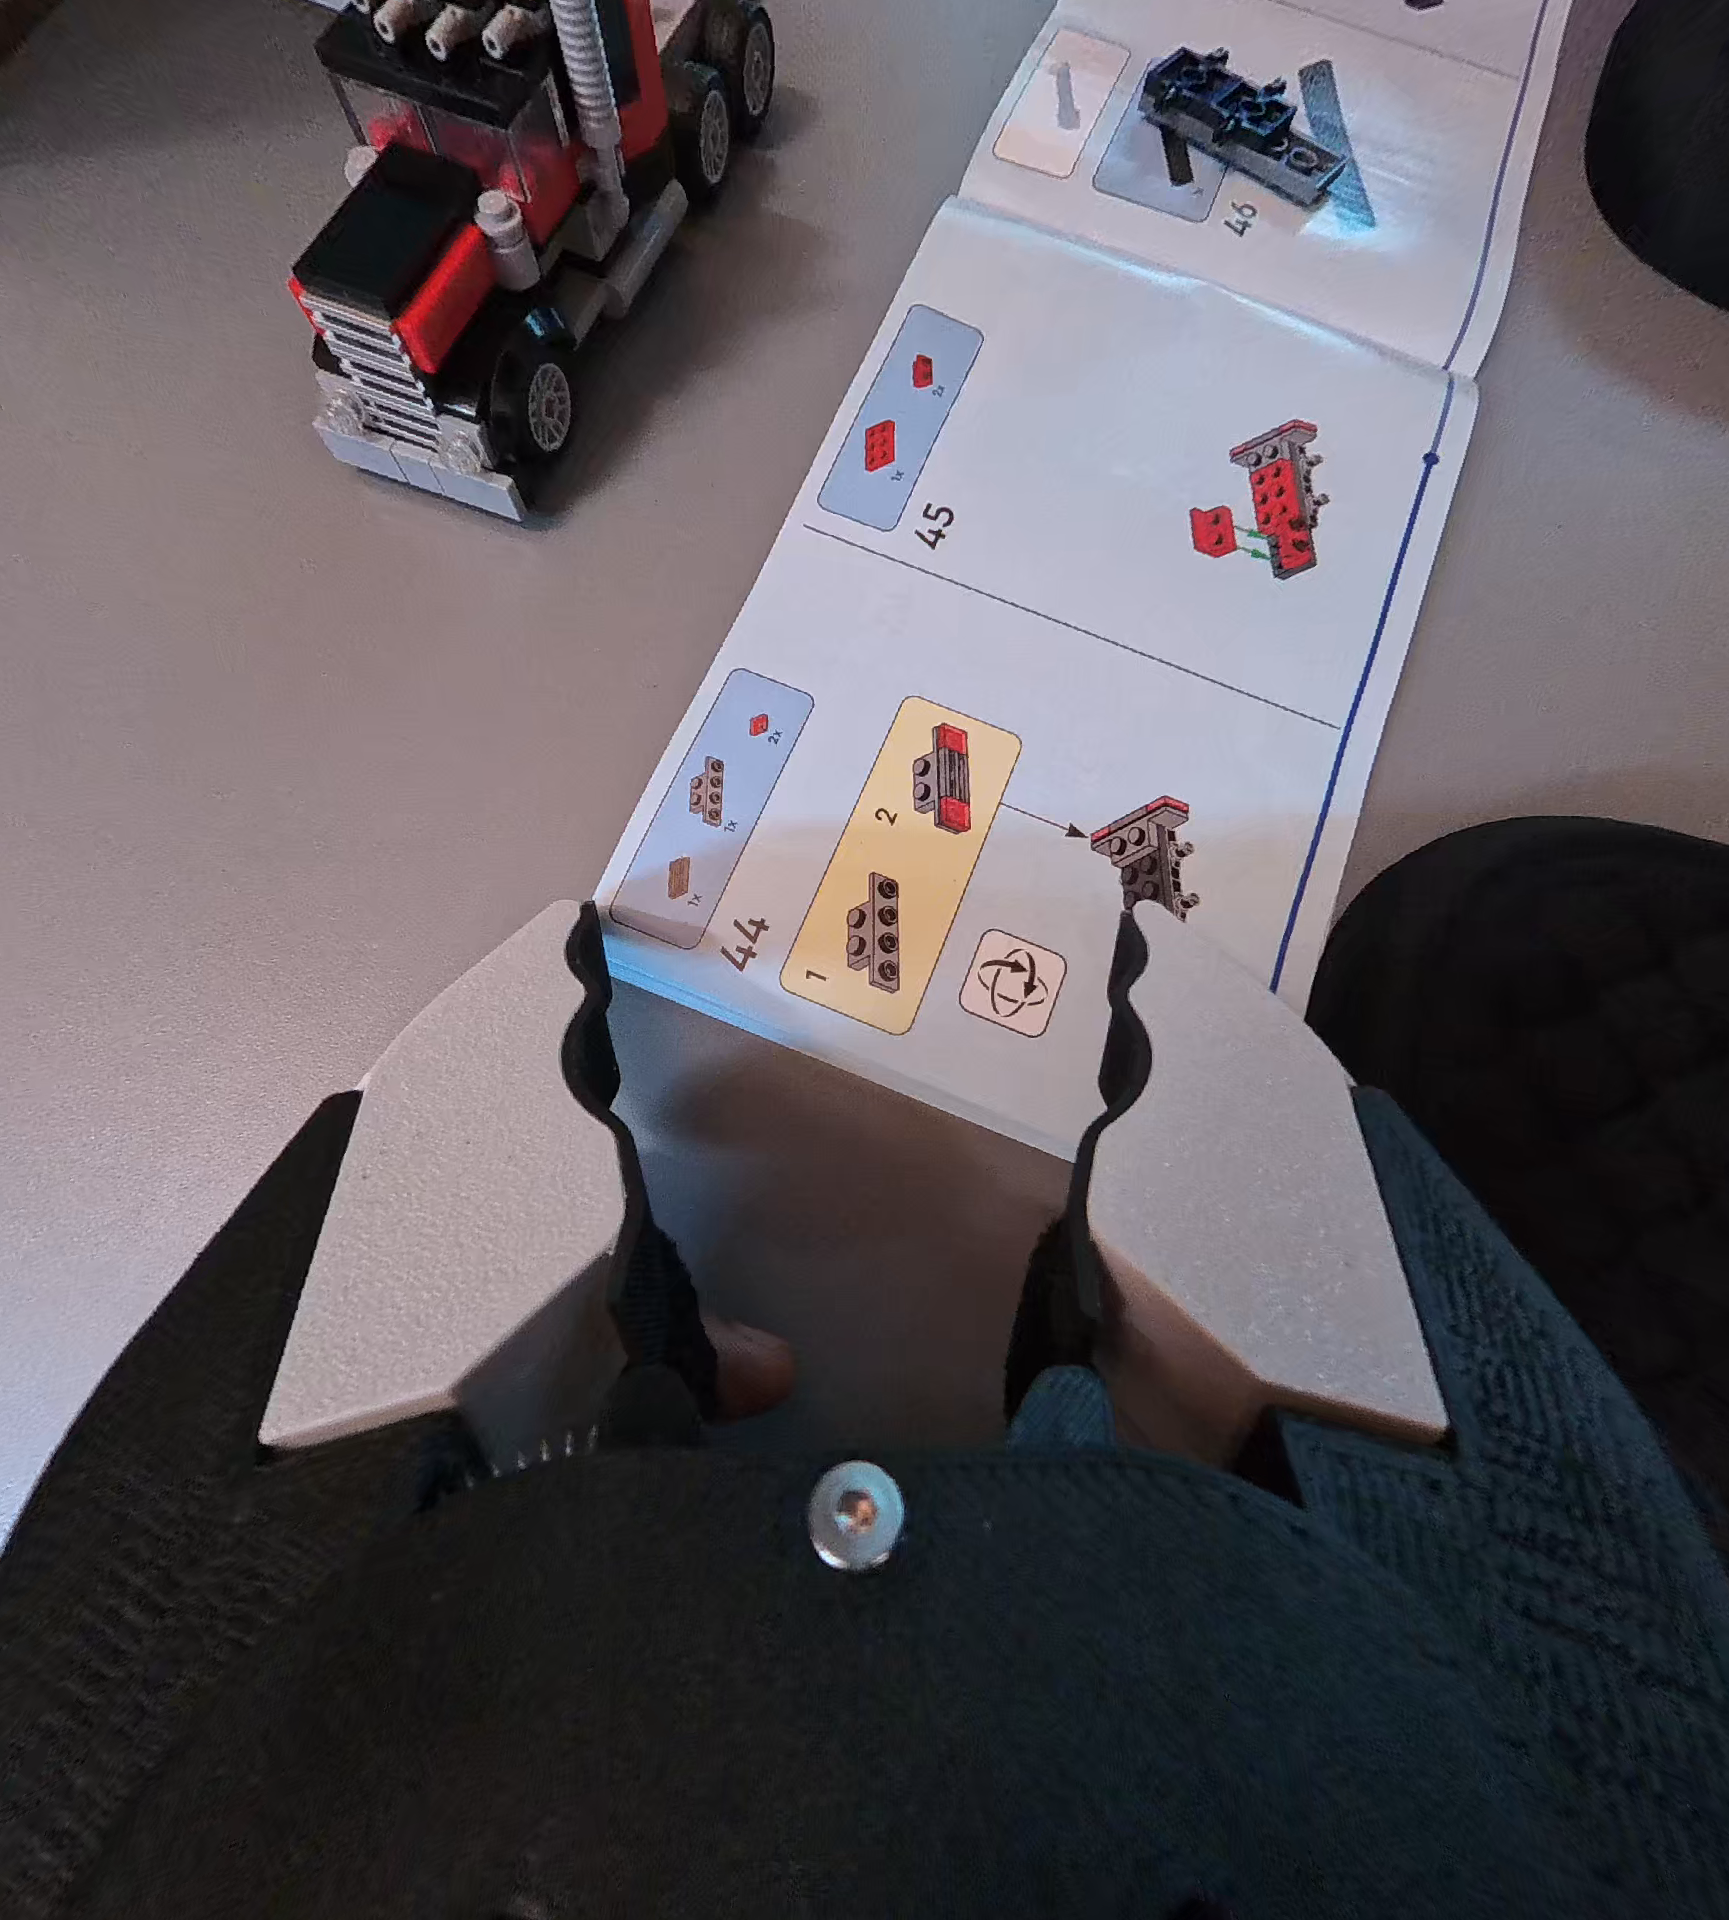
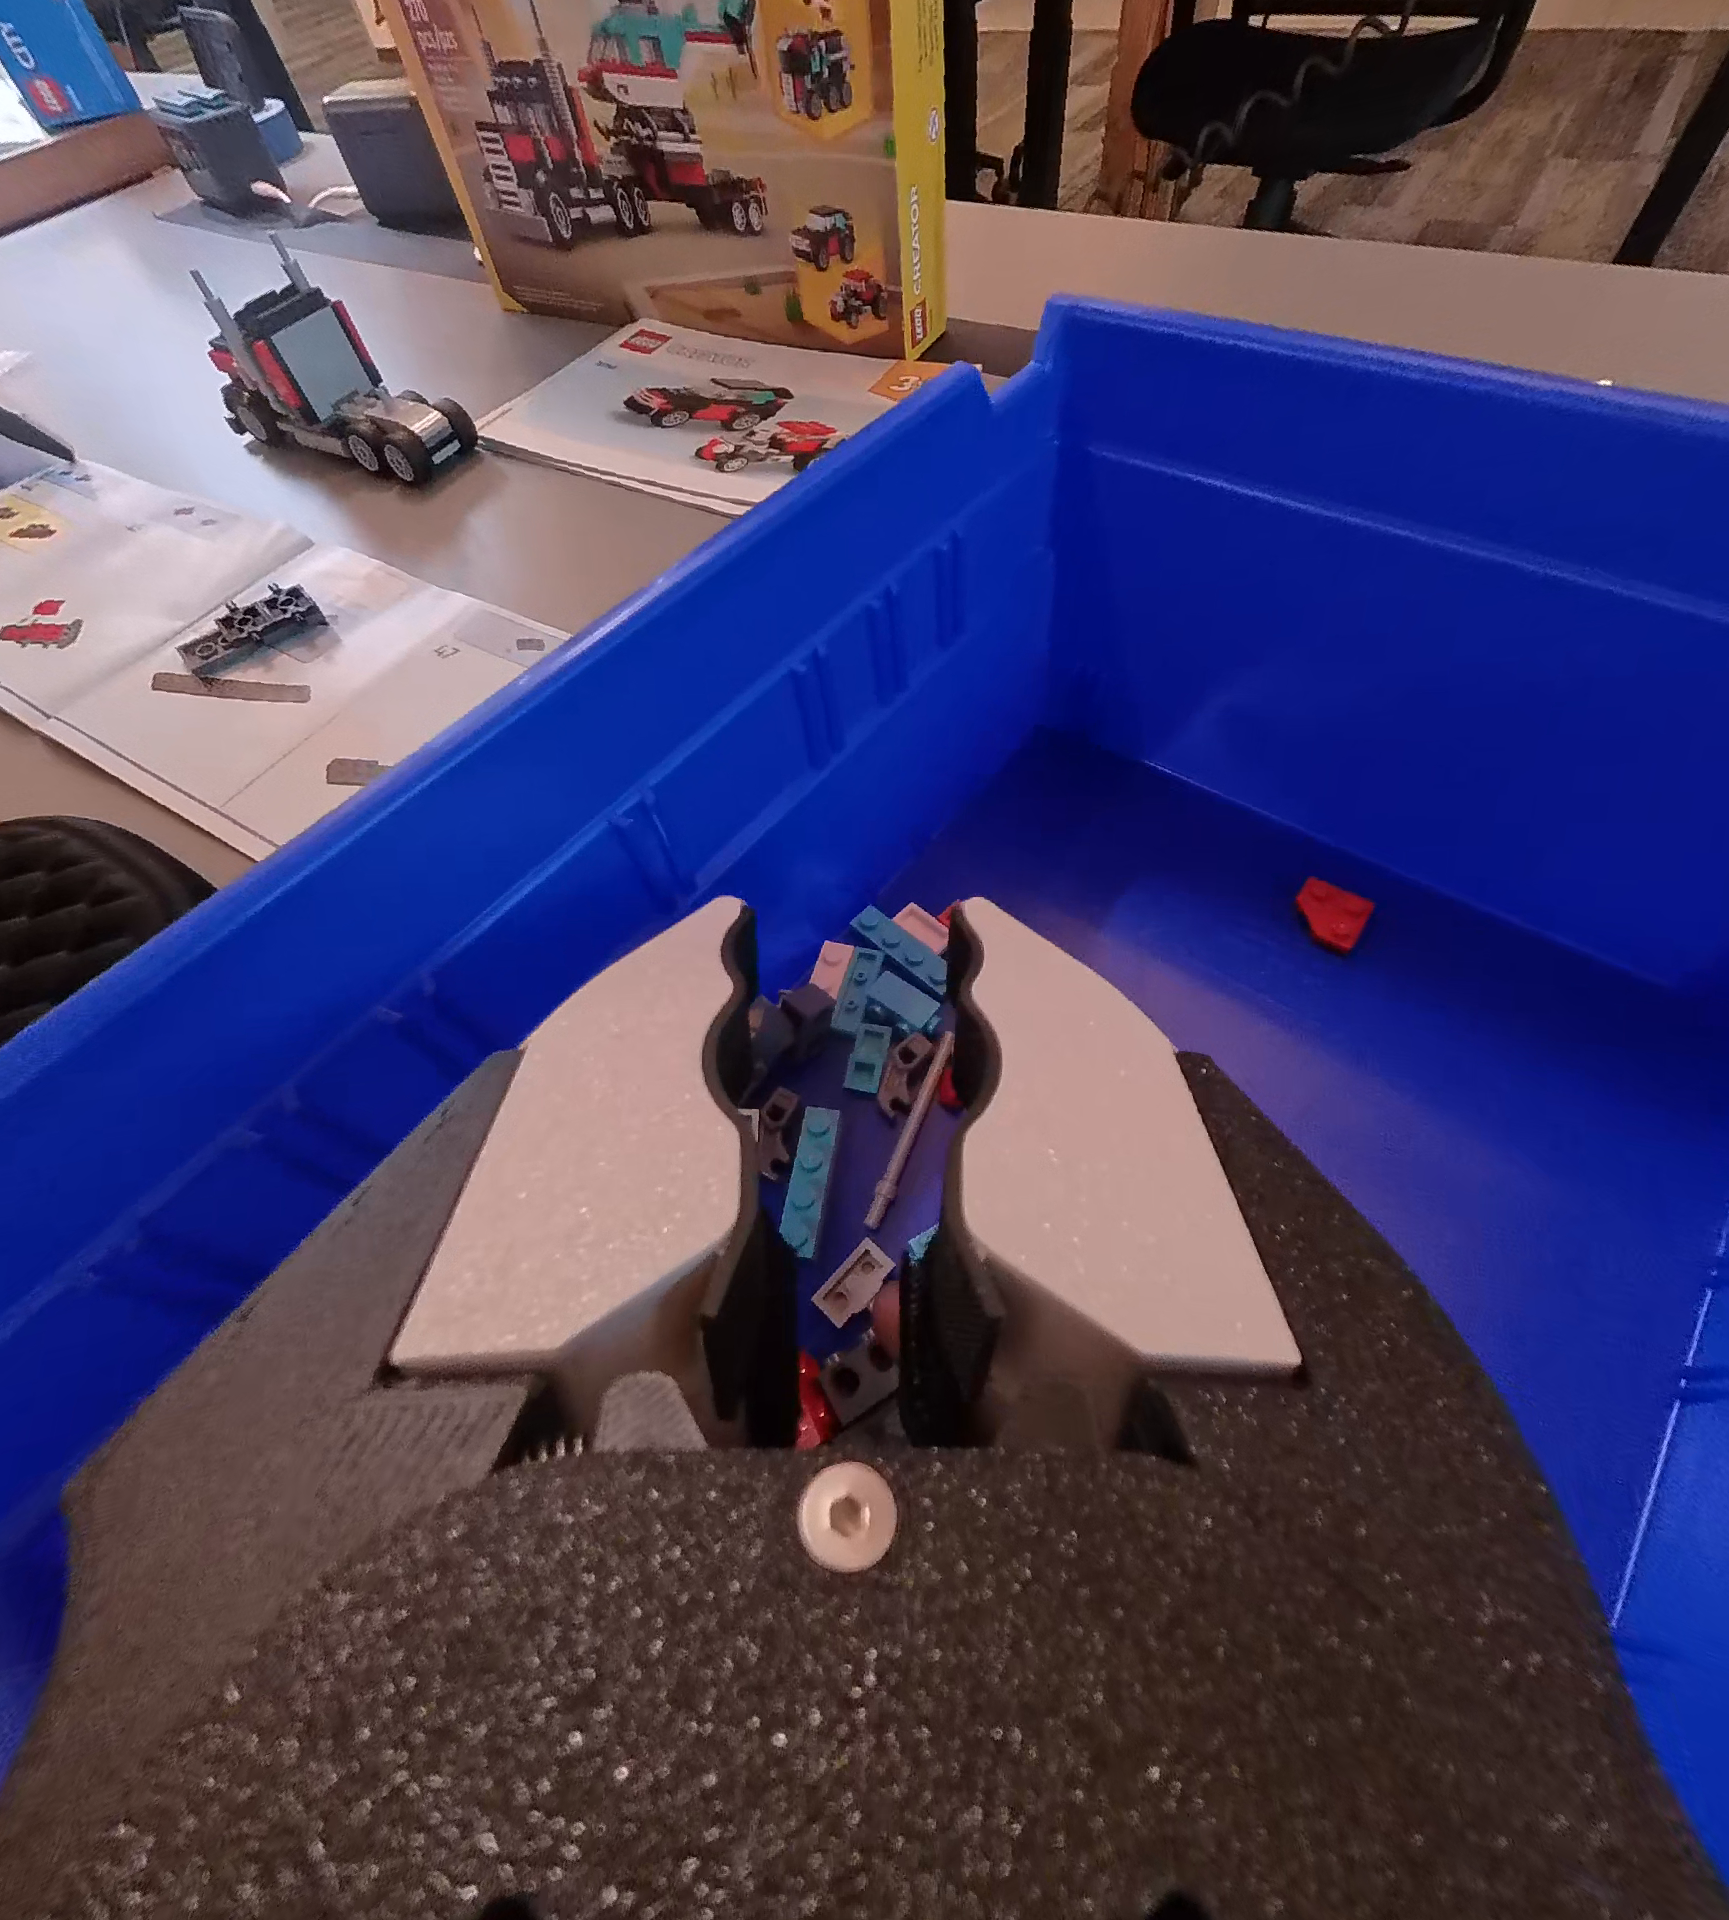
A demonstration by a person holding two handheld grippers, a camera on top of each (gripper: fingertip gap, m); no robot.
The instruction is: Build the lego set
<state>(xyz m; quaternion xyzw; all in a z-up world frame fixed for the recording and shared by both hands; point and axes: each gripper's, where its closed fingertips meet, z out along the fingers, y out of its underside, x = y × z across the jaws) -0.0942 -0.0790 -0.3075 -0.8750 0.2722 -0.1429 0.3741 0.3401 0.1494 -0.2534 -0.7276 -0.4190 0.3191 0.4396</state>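
My left gripper (image 1: 855,920) is open and empty, hovering over the near end of the open instruction booklet (image 1: 1099,582). A dark blue and grey sub-assembly (image 1: 1244,114) lies on the booklet's far page. The built red and black truck cab (image 1: 486,270) stands on the grey table to the left. My right gripper (image 2: 849,935) is open and empty, hanging inside a blue bin (image 2: 1359,540) just above a pile of loose teal, grey and red bricks (image 2: 881,1049). A lone red piece (image 2: 1335,914) lies farther in on the bin floor.
In the right wrist view the truck (image 2: 340,384), the set's box (image 2: 694,156), a second booklet (image 2: 673,416) and the open booklet (image 2: 164,644) lie left of and behind the bin. Black ribbed objects (image 1: 1618,1143) sit beside the booklet. An office chair (image 2: 1307,94) stands beyond the table. The grippers' ends are close to 50 cm from one another. The lone red piece (image 2: 1335,914) lies around 10 cm away from my right fingertips.
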